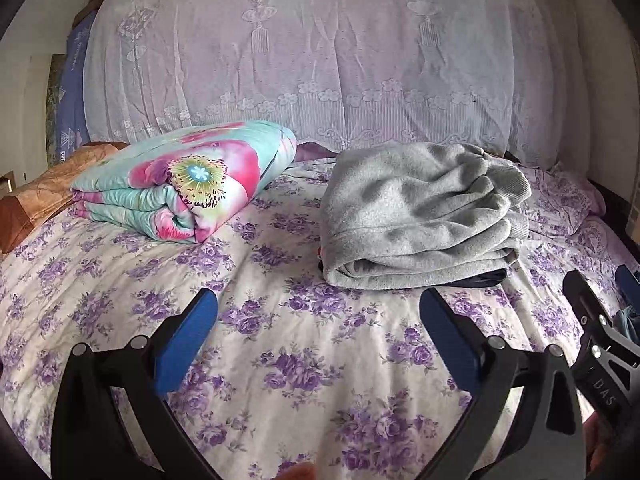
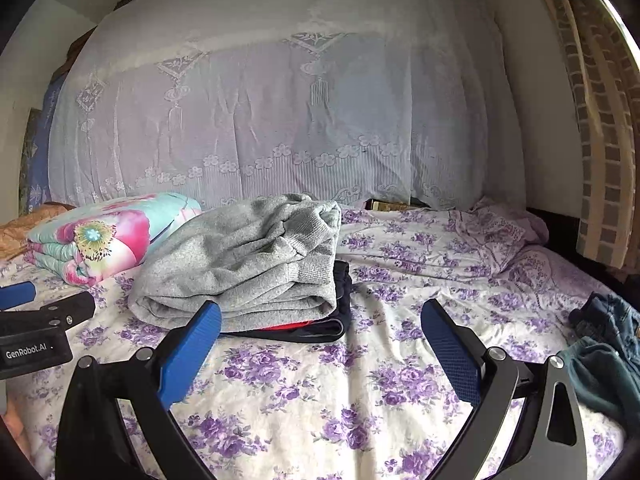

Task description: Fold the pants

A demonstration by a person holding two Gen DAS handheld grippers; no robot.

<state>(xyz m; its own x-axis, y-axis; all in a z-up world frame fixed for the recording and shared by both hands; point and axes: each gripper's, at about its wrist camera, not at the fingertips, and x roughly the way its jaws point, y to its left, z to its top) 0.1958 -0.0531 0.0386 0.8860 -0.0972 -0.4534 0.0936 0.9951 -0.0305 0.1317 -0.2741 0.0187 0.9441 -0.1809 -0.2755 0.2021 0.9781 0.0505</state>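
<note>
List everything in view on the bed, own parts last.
Folded grey fleece pants: one, grey, top of the stack at mid-bed.
Dark navy folded garment: one, navy with a red layer showing, under the grey pants.
Folded floral quilt: one, turquoise and pink, left of the stack.
Crumpled blue denim jeans: one, blue, right edge of the bed.
Purple-flowered bedsheet: one, white and purple, covering the bed.
White lace cover: one, behind the bed.
Left hand-held gripper: open, empty.
Right hand-held gripper: open, empty.
</note>
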